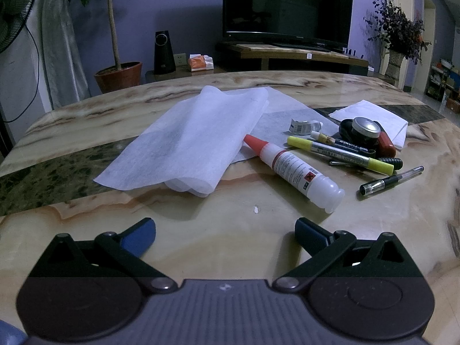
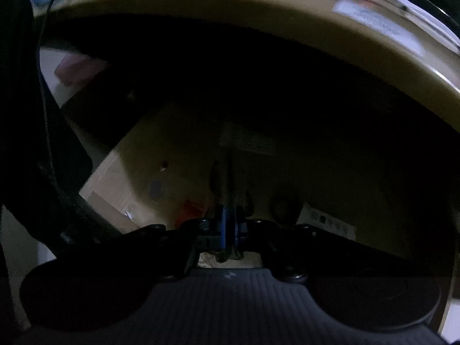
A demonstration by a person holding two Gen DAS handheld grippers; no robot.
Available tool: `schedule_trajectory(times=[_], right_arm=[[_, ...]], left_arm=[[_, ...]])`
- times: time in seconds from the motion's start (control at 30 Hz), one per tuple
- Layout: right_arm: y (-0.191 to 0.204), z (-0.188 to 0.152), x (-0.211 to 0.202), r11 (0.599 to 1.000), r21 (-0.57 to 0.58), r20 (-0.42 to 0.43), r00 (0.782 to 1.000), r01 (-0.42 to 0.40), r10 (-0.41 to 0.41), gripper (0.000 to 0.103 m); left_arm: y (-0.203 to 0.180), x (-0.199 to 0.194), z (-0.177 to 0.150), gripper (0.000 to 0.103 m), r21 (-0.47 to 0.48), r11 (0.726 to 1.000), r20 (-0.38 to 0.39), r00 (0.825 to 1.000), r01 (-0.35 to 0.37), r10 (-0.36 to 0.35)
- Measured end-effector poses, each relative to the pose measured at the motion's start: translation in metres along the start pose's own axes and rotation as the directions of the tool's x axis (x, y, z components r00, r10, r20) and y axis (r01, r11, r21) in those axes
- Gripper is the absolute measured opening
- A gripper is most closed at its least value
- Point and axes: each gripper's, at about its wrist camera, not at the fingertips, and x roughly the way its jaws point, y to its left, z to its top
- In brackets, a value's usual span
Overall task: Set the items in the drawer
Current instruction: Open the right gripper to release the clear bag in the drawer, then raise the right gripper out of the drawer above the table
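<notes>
In the left wrist view my left gripper (image 1: 224,234) hovers open low over the marble table (image 1: 230,238), with nothing between its blue fingers (image 1: 138,237). Ahead of it lie a white glue bottle with a red cap (image 1: 293,168), a yellow highlighter (image 1: 339,151), a black pen (image 1: 391,181), a marker (image 1: 342,141) and a round tin (image 1: 366,128). In the dim right wrist view my right gripper (image 2: 228,224) is shut on a thin dark item (image 2: 228,175) that pokes forward over the open wooden drawer (image 2: 149,143) beneath the table edge (image 2: 201,8).
Crumpled white tissue sheets (image 1: 192,141) cover the table's middle, and a folded one (image 1: 371,112) lies behind the tin. The drawer holds blurred small things, one reddish (image 2: 191,208) and one bluish (image 2: 156,189). A dark strap or cable (image 2: 49,132) hangs at the left.
</notes>
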Motion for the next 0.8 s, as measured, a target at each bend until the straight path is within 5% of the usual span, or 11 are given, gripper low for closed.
schedule_trajectory(times=[0.4,0.8], right_arm=[[0.008,0.011,0.022,0.996,-0.073,-0.028,0.999,0.043,-0.046,0.012],[0.018,0.015,-0.039,0.999,-0.046,0.143,0.99,0.026,-0.02,0.012]], left_arm=[[0.0,0.0,0.0,0.103,0.0,1.0,0.0,1.0,0.0,0.0],[0.0,0.0,0.0,0.103,0.0,1.0,0.0,1.0,0.0,0.0]])
